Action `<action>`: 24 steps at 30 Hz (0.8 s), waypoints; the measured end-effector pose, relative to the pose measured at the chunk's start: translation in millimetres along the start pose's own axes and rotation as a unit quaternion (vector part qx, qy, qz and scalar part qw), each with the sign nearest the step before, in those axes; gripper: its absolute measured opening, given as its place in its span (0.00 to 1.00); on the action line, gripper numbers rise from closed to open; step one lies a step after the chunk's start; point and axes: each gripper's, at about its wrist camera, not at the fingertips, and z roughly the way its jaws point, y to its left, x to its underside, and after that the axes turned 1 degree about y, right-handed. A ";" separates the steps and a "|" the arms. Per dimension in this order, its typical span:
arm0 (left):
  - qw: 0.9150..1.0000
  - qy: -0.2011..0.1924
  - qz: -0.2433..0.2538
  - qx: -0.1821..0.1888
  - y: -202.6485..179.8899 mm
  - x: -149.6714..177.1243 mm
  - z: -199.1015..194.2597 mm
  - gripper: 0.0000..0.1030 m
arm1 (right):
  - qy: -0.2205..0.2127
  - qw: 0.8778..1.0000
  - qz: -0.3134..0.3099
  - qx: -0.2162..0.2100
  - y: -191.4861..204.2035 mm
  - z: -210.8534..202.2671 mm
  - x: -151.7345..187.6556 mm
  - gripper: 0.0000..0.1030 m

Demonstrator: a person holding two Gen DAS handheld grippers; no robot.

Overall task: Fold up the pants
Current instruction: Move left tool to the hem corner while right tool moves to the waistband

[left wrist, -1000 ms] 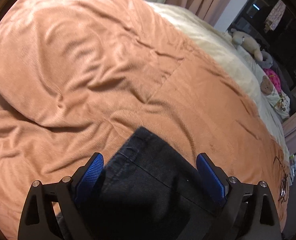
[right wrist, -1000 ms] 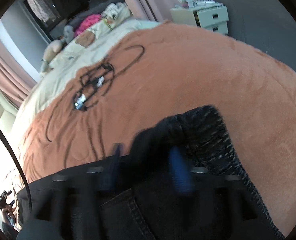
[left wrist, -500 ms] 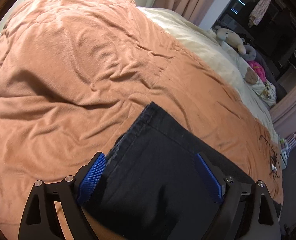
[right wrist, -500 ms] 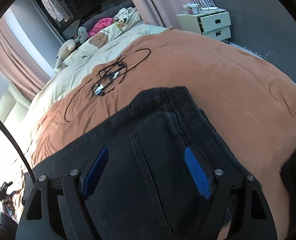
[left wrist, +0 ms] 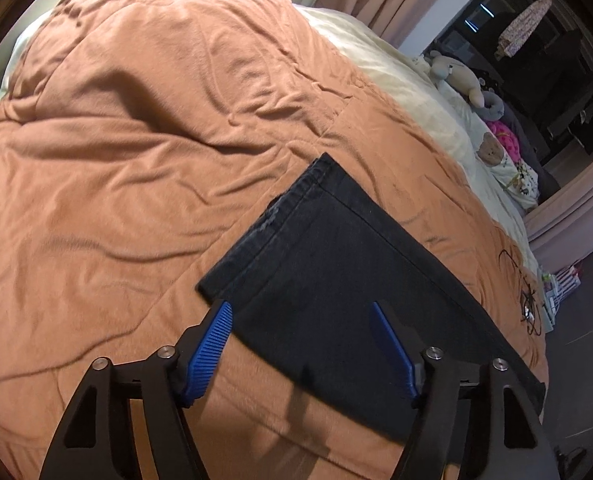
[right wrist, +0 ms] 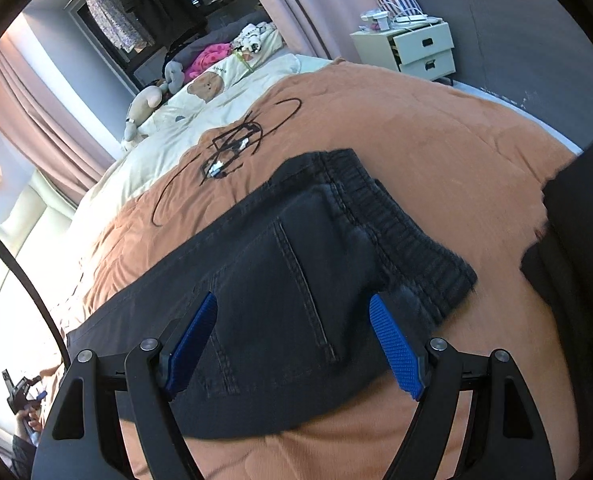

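Black denim pants [left wrist: 336,276] lie flat on the orange blanket [left wrist: 136,184], folded lengthwise into one long strip. The left wrist view shows the hem end, with my left gripper [left wrist: 300,314] hovering just short of its near corner. Its blue pads [left wrist: 212,344] are closing and nothing is pressed between them. The right wrist view shows the other end of the pants [right wrist: 280,280]: the elastic waistband [right wrist: 400,228] and a back pocket. My right gripper [right wrist: 292,302] hangs open above the pocket, not touching the cloth.
A tangle of black cable [right wrist: 232,148] lies on the blanket beyond the waistband. Plush toys [right wrist: 148,104] and a cream sheet [left wrist: 408,80] cover the bed's far side. A white nightstand [right wrist: 420,50] stands past the bed. A dark garment [right wrist: 576,248] fills the right edge.
Both grippers have drawn back from the pants, so more of each end shows. The waistband, bunched at the right jaws before, now lies flat. The left jaws have narrowed.
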 end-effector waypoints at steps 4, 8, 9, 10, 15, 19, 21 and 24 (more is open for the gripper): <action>1.000 0.009 -0.021 0.005 12.2 11.9 3.6 0.70 | 0.009 1.000 -0.004 0.007 -6.4 -10.1 13.3 0.76; 0.999 0.015 -0.041 0.001 24.8 18.1 13.0 0.68 | 0.013 1.000 0.010 0.009 -17.4 -17.3 21.9 0.76; 0.999 0.018 -0.048 0.003 28.2 19.2 16.3 0.65 | 0.015 1.000 0.014 0.010 -19.2 -18.8 25.6 0.76; 0.998 0.022 -0.058 0.007 32.2 20.2 21.5 0.62 | 0.017 1.000 0.017 0.011 -21.6 -18.5 28.1 0.76; 0.995 0.034 -0.093 0.019 46.7 24.5 41.2 0.54 | 0.033 0.999 0.031 0.007 -30.7 -11.8 41.7 0.76; 0.991 0.041 -0.121 0.030 58.5 26.2 58.5 0.49 | 0.045 0.997 0.055 0.002 -39.4 2.2 48.6 0.76; 0.991 0.039 -0.127 0.034 61.1 26.1 63.4 0.49 | 0.048 0.997 0.063 -0.006 -43.4 8.7 49.0 0.76; 0.991 0.032 -0.129 0.036 61.8 22.1 67.8 0.49 | 0.053 0.995 0.077 -0.020 -48.9 17.8 54.4 0.76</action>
